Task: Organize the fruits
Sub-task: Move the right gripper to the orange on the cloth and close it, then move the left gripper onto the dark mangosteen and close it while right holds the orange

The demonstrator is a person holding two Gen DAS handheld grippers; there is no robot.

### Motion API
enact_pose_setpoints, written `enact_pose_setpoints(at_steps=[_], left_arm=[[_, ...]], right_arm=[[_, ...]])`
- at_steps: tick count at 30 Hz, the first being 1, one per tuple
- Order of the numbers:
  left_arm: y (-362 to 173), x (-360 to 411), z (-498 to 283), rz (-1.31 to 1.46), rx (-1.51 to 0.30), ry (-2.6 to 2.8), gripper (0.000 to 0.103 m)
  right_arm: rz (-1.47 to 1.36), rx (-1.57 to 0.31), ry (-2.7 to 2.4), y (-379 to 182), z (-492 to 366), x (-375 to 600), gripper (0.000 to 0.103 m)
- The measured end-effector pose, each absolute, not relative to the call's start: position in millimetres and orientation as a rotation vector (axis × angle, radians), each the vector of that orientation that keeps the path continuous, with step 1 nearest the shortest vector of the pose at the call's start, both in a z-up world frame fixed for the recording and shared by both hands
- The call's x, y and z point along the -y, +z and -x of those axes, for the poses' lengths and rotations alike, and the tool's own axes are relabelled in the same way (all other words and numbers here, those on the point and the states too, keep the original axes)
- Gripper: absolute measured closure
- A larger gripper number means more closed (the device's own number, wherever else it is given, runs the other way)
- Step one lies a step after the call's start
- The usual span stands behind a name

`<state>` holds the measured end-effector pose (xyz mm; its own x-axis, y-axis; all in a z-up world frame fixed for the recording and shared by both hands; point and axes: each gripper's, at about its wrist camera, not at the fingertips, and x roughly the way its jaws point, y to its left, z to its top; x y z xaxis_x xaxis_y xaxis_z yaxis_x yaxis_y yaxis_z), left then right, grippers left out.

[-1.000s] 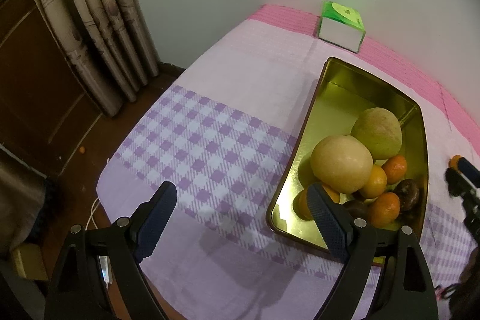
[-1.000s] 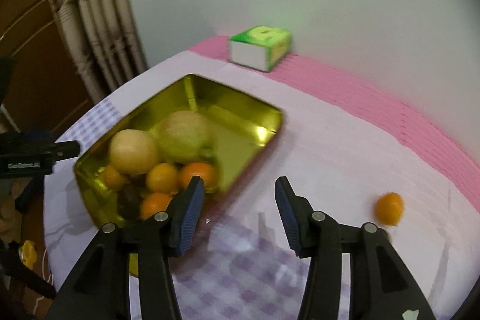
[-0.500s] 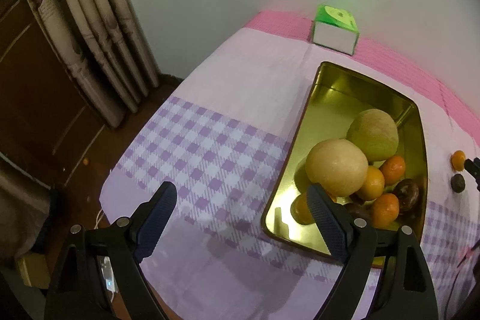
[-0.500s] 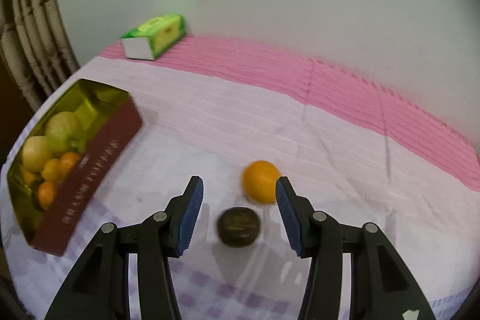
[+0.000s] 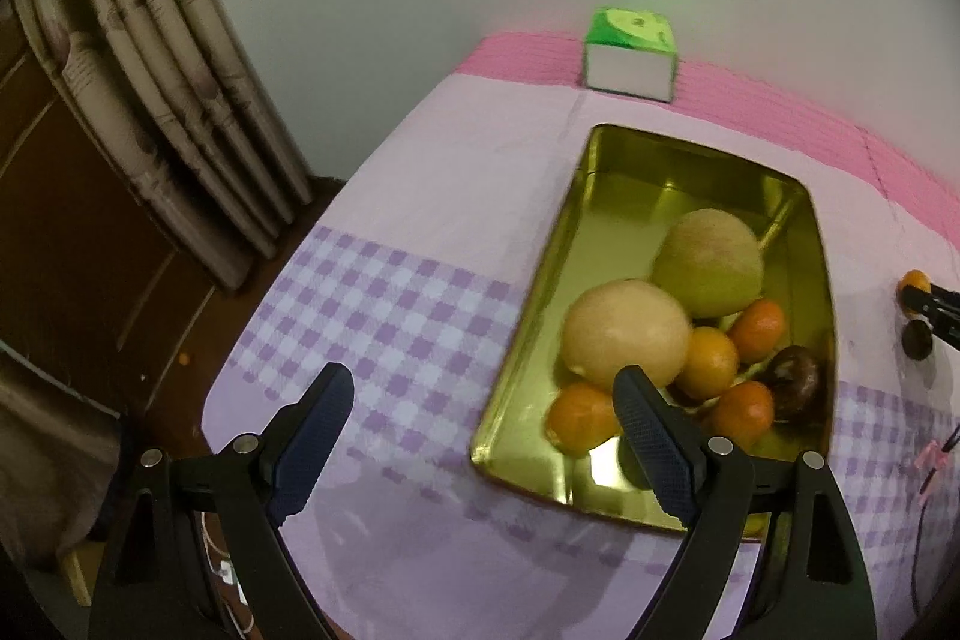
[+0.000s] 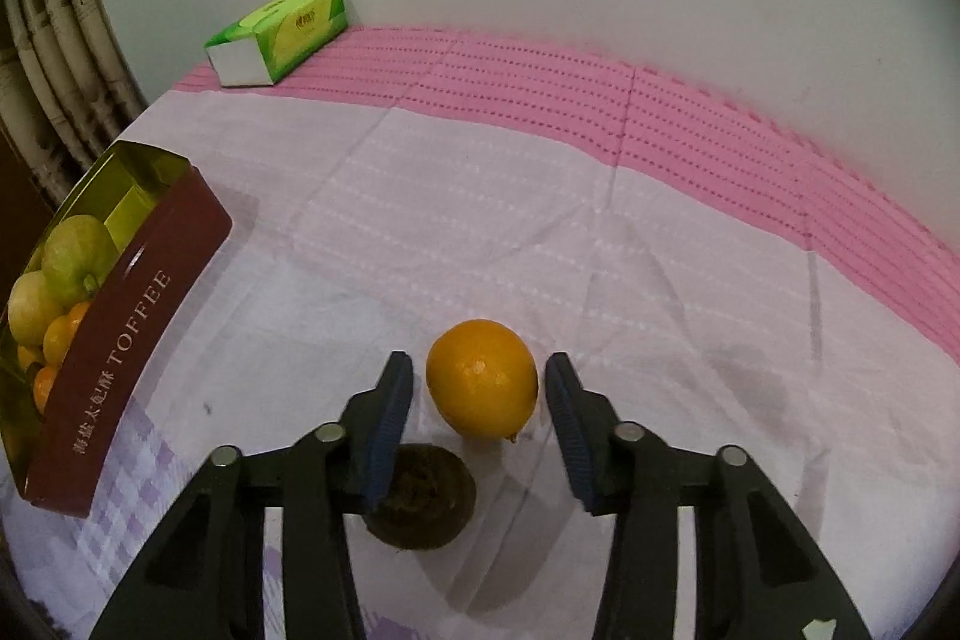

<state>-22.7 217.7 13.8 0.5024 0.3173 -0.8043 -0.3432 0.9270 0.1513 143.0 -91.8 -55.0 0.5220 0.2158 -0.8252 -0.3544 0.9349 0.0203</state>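
Straddling a loose orange (image 6: 482, 379) on the tablecloth (image 6: 480, 196), right gripper (image 6: 478, 367) tipped downward, jaws just closing in on the fruit from either side, a thin sliver of cloth visible between each blue pad and the peel, so not pressing on it. Lying just behind the orange toward the camera, half hidden under the left-hand finger (image 6: 384, 430): a dark brown round fruit (image 6: 429, 496). Standing well off to the left on the same cloth, a gold-lined tin (image 6: 138, 304) with a maroon wall lettered TOFFEE. Seen from the left wrist, holding two large pale yellow-green fruits (image 5: 627, 331), several small oranges (image 5: 711, 361) and one dark fruit (image 5: 792, 379), all crowded into the near end, far end bare. Hovering over the checked part of the cloth, left gripper (image 5: 482, 379) spread wide with nothing between its jaws, one finger overlapping the tin's near corner in the picture. Resting at the far edge against the wall, a green tissue box (image 5: 630, 52); hanging at the left, a curtain (image 5: 150, 70).
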Motion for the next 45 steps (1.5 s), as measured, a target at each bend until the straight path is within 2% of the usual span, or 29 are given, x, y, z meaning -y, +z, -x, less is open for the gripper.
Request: enact_pose_setpoints(at_steps=[13, 29, 45], left_arm=[[26, -123, -9, -0.073, -0.947, 0.167, 0.015], [-5, 12, -58, -0.136, -0.947, -0.198, 0.015], [-44, 59, -95, -0.186, -1.01, -0.296, 0.015]], right_arm=[[0.053, -0.926, 0.229, -55, -129, 149, 0.068], [0.144, -0.825, 0.119, -54, -79, 193, 0.068], [0.035, -0.852, 0.118, -71, -81, 211, 0.068]])
